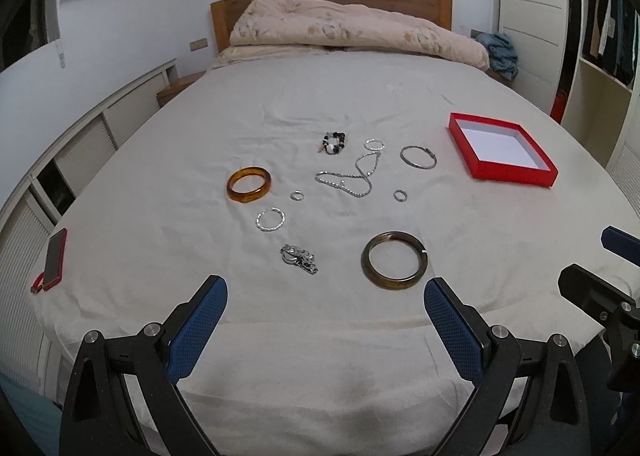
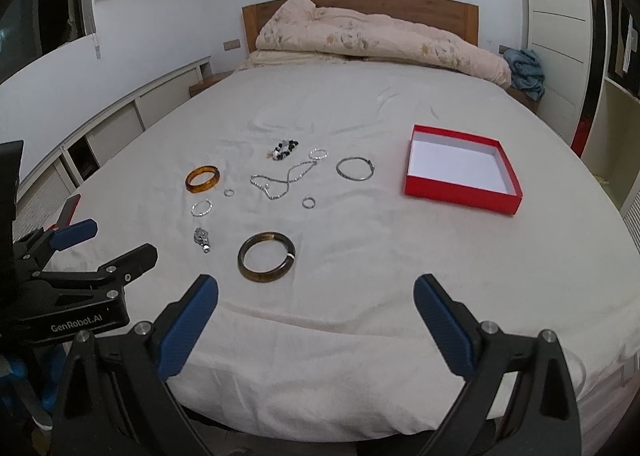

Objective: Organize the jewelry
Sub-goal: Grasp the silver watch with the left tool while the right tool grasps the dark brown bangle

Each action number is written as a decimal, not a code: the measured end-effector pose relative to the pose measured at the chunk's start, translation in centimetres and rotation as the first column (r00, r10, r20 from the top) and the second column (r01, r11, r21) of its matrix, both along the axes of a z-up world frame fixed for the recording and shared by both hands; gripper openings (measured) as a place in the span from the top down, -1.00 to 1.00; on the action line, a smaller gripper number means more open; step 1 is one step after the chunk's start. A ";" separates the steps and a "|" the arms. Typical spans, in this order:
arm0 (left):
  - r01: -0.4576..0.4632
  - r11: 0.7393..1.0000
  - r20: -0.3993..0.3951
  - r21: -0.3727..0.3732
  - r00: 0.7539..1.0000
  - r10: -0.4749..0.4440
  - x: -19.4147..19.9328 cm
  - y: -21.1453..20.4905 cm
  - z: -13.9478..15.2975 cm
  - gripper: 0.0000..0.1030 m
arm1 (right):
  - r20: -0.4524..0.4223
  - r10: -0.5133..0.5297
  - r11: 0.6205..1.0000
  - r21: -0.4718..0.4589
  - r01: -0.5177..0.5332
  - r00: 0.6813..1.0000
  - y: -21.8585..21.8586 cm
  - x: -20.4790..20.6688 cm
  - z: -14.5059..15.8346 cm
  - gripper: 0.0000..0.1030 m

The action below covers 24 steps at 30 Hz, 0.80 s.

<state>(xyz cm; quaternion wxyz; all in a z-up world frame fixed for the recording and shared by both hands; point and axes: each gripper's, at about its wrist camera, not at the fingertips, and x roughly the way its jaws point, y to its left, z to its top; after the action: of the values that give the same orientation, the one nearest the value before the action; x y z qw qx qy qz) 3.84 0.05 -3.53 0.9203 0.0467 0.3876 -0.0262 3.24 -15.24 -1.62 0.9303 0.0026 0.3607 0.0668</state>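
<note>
Red at the far left edge of the left wrist view: a phone point(image 1: 55, 258) in a red case, lying apart from the jewelry. Moving right, the amber bangle point(image 1: 249, 184) sits left of centre, with a small ring point(image 1: 297, 196) and a twisted silver hoop point(image 1: 271, 219) just below it, and a silver clasp piece point(image 1: 299, 255) nearer the camera. Centre frame holds the beaded bracelet point(image 1: 334, 142), the silver chain necklace point(image 1: 352, 176) and, low down, the dark bangle point(image 1: 394, 261). Further right lie a second ring point(image 1: 400, 195), a small hoop point(image 1: 374, 145) and a thin silver bangle point(image 1: 418, 156). At the right, the red box point(image 1: 503, 172) stands open with only its white floor showing, so nothing appears sorted; every piece is left to go.

The left gripper point(image 1: 326, 290) hangs at the bottom of its view, fingers wide apart and empty. The right gripper point(image 2: 316, 288) does likewise, fingers spread, holding nothing, with the dark bangle just beyond its tips.
</note>
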 end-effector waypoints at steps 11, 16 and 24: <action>-0.045 0.999 -0.056 -0.014 0.997 0.044 1.9 2.2 -1.8 -0.90 | -0.075 0.016 1.000 0.026 -0.014 0.997 0.2 2.0 -2.2 -0.50; -0.085 0.996 -0.076 -0.033 0.994 0.082 2.6 3.9 -2.5 -0.79 | -0.103 0.046 0.998 0.057 -0.040 0.994 0.3 3.3 -3.0 -0.21; -0.114 0.990 -0.141 -0.087 0.985 0.101 5.2 5.5 -4.2 -0.60 | -0.145 0.084 0.993 0.091 -0.072 0.986 0.6 6.0 -4.5 0.05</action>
<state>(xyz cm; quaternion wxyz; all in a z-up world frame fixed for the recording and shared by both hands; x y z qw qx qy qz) 9.00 5.55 -7.73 0.8928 -0.0199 0.4499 0.0022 9.22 -14.66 -6.14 0.8965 0.0332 0.4258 0.1182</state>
